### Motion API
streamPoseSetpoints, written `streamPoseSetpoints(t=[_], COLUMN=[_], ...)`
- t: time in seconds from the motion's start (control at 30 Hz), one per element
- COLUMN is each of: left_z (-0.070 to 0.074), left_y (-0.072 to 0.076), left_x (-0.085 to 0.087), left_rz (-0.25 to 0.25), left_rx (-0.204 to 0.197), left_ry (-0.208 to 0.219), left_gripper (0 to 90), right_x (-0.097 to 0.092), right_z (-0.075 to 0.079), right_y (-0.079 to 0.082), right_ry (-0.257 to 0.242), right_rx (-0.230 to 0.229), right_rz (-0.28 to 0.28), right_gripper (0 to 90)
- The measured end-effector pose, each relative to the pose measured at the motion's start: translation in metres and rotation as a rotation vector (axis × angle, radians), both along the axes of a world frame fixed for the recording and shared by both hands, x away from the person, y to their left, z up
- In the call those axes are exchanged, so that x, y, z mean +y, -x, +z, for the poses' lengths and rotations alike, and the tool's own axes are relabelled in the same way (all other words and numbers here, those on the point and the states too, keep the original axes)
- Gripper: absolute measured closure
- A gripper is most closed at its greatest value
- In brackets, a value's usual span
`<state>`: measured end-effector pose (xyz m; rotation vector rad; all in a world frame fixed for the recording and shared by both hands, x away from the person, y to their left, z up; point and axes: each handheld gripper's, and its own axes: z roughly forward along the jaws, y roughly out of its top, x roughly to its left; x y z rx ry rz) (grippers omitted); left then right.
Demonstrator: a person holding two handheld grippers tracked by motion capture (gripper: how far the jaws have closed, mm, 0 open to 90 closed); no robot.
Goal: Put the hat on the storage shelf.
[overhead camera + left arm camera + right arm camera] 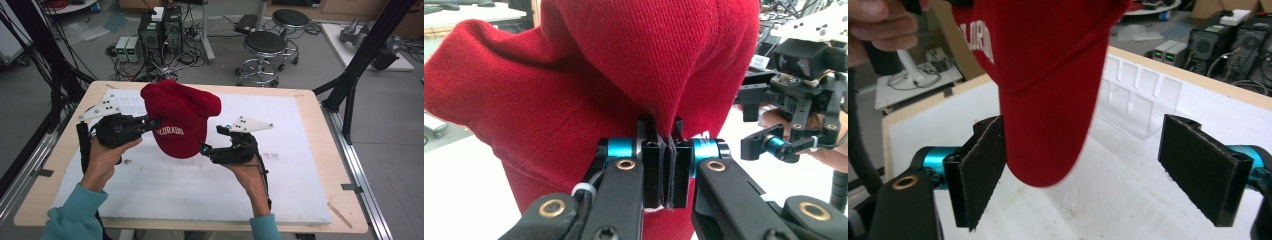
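Observation:
A red cap (182,115) with white lettering hangs in the air above the white board (200,185). My left gripper (155,122) is shut on the cap's edge. In the left gripper view its jaws (666,150) pinch a fold of the red fabric (624,65), with the right gripper (774,145) farther off at the right. My right gripper (207,149) stands open just below the cap's right side. In the right gripper view the cap's brim (1048,125) hangs down between its pads (980,165), close to the left one, with a wide gap to the other.
A clear plastic rack (125,102) lies on the board's far left, also seen at the back in the right gripper view (1138,100). Beyond the table are computer towers (160,30) and stools (265,45). A black frame post (360,65) stands at the right.

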<state>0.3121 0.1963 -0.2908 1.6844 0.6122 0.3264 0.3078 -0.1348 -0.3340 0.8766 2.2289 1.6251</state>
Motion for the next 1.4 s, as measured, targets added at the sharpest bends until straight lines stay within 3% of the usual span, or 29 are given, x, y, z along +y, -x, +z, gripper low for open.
streamPoseSetpoints(t=[0.33, 0.6, 0.83, 1.1, 1.33, 1.4], left_z=[-0.002, -0.003, -0.004, -0.007, -0.008, -0.009], left_y=[-0.001, -0.004, -0.007, -0.013, -0.015, -0.016], left_x=[-0.008, -0.005, 0.000, 0.001, 0.000, 0.001], left_rz=[-0.039, -0.010, 0.024, 0.047, 0.048, 0.065], left_rx=[0.010, 0.006, 0.006, 0.009, 0.007, 0.010], left_ry=[-0.007, -0.032, -0.030, -0.056, -0.064, -0.068], left_gripper=[87.6, 87.6, 87.5, 87.0, 85.5, 80.0], right_x=[0.009, 0.009, 0.012, 0.021, 0.023, 0.022], right_z=[-0.001, -0.002, -0.001, -0.001, 0.000, 0.000], right_y=[-0.001, 0.000, 0.003, 0.006, 0.008, 0.008], right_ry=[-0.010, 0.000, -0.022, -0.047, -0.041, -0.041], right_rx=[0.006, 0.019, 0.020, 0.021, 0.011, 0.003], right_rz=[0.071, 0.095, 0.174, 0.291, 0.305, 0.302], right_gripper=[47.1, 63.6, 77.3, 85.6, 86.0, 86.0])
